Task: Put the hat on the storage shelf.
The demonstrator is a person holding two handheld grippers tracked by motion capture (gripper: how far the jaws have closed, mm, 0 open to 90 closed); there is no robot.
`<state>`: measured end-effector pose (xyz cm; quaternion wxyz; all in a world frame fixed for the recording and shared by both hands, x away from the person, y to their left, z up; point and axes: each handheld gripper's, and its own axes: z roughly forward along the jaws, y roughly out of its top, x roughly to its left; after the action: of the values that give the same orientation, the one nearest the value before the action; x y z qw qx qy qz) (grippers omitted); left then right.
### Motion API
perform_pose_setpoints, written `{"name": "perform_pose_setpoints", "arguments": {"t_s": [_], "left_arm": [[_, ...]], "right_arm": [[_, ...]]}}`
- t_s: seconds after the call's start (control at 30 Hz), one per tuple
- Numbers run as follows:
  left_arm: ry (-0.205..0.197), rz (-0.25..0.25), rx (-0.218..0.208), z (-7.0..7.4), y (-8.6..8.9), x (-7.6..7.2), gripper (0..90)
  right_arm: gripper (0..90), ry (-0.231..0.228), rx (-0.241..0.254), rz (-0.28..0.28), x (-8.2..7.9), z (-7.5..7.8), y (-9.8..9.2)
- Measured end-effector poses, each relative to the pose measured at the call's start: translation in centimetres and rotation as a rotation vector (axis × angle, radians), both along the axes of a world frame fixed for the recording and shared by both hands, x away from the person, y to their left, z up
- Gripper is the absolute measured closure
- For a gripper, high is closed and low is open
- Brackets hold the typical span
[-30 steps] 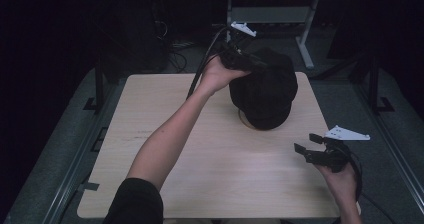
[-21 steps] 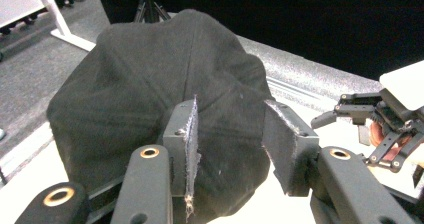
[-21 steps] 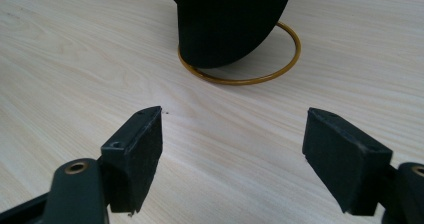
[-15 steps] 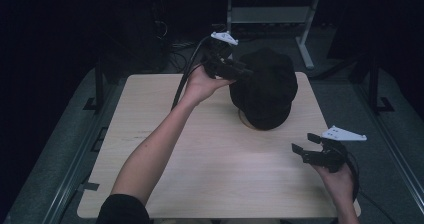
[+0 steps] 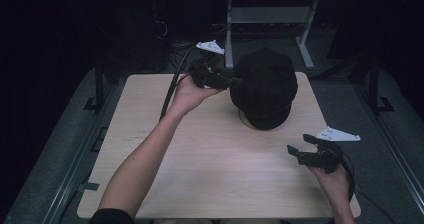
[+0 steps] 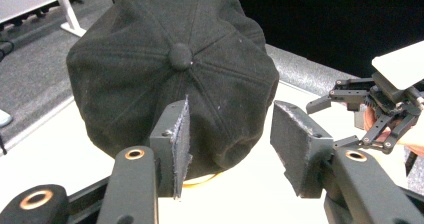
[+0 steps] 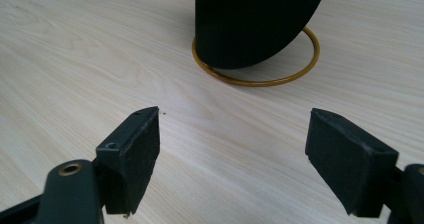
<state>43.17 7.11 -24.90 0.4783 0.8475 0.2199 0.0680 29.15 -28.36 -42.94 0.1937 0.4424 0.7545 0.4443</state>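
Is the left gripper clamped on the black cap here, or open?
Open. In the left gripper view the left gripper has a clear gap between its pads, which have just been opening, with the black cap beyond them, unpinched.

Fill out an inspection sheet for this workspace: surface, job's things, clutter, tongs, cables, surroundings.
Surface: light wooden table top, bare apart from the job's things.
Job's things: black fabric cap with a top button sits raised over a thin amber ring that lies flat on the wood.
Clutter: nothing seen.
Tongs: left tongs have just been opening; the jaws stand apart at the cap's near edge and the pads do not press it. Right tongs are open over bare wood, short of the cap.
Cables: black cable trails from the left tongs off the table's far edge.
Surroundings: dark room; grey metal frame legs behind the table.
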Motion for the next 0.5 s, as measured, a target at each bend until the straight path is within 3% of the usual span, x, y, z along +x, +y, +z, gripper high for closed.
{"name": "perform_pose_setpoints", "arguments": {"t_s": [0.5], "left_arm": [[0.030,0.024,-0.017,-1.8,2.5,-1.3,45.3]], "right_arm": [[21.3,0.001,-0.008,0.007,0.0,-0.2,0.3]]}}
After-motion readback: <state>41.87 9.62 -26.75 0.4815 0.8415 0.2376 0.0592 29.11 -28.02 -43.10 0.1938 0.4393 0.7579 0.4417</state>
